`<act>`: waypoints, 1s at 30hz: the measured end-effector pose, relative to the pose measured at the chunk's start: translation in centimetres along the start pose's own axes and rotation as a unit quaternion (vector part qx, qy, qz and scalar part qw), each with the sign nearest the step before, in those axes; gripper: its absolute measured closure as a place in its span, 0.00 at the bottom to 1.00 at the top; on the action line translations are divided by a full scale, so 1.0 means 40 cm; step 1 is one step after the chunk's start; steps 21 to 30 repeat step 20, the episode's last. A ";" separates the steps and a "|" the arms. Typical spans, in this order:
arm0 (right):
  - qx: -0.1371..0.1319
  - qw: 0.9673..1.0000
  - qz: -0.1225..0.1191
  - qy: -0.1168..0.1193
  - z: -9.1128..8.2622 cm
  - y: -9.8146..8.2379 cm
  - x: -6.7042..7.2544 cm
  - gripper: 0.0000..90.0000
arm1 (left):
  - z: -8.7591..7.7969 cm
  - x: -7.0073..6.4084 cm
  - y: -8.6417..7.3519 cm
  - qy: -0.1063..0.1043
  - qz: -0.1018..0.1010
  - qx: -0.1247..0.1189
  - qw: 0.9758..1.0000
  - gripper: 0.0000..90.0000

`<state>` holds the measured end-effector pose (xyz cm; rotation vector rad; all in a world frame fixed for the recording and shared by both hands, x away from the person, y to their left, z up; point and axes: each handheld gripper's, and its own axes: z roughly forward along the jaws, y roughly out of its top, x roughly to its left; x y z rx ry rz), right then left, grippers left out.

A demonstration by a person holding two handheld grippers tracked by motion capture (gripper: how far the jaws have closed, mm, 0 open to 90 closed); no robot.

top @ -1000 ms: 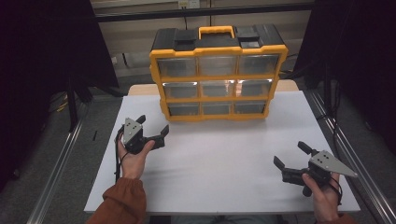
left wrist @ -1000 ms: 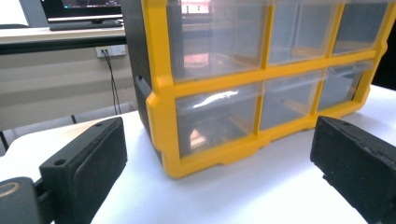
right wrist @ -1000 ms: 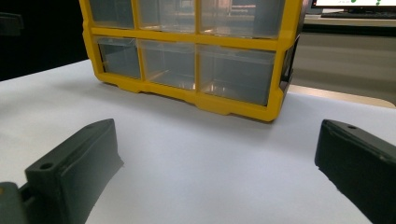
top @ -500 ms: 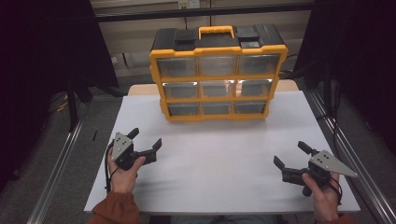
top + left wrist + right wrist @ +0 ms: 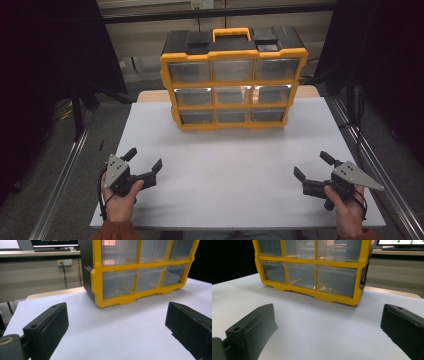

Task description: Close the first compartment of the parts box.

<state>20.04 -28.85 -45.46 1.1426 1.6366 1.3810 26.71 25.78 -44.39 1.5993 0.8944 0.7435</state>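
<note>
A yellow and black drawer organiser with clear drawers stands upright at the back of the white table. My left gripper rests low at the front left, held by a hand, jaws wide apart and holding nothing. At the front right my right gripper is also open and holds nothing. Both point toward the organiser from well short of it. In the left gripper view the organiser fills the upper right; in the right gripper view its lower drawers face me. All the drawers look closed.
A carry handle tops the organiser. Metal rails run along both sides of the table, with dark curtains beyond. A desk with a monitor stands behind the table. White surface lies between the grippers and the organiser.
My left gripper has drawn back from near the organiser's lower left toward the table's front left edge. The right gripper has not moved.
</note>
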 end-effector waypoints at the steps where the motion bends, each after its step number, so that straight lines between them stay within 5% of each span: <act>1: 0.001 1.000 0.000 0.001 -0.001 0.000 -0.001 0.00 | -0.006 -0.002 -0.004 -0.001 -0.002 0.006 1.000 0.05; 7: -0.001 1.000 0.000 0.002 -0.004 0.000 0.000 0.00 | -0.036 0.001 -0.010 0.008 0.011 0.008 1.000 0.05; 15: -0.002 1.000 0.000 -0.002 -0.004 0.000 -0.001 0.00 | -0.043 0.013 -0.012 0.020 -0.009 0.015 1.000 0.05; 16: -0.001 1.000 0.001 -0.003 0.000 0.000 -0.002 0.00 | -0.037 0.012 -0.011 0.008 -0.021 0.007 1.000 0.05; 30: -0.001 1.000 0.001 0.000 0.000 0.000 -0.001 0.00 | -0.038 0.011 -0.009 0.012 -0.013 0.001 1.000 0.05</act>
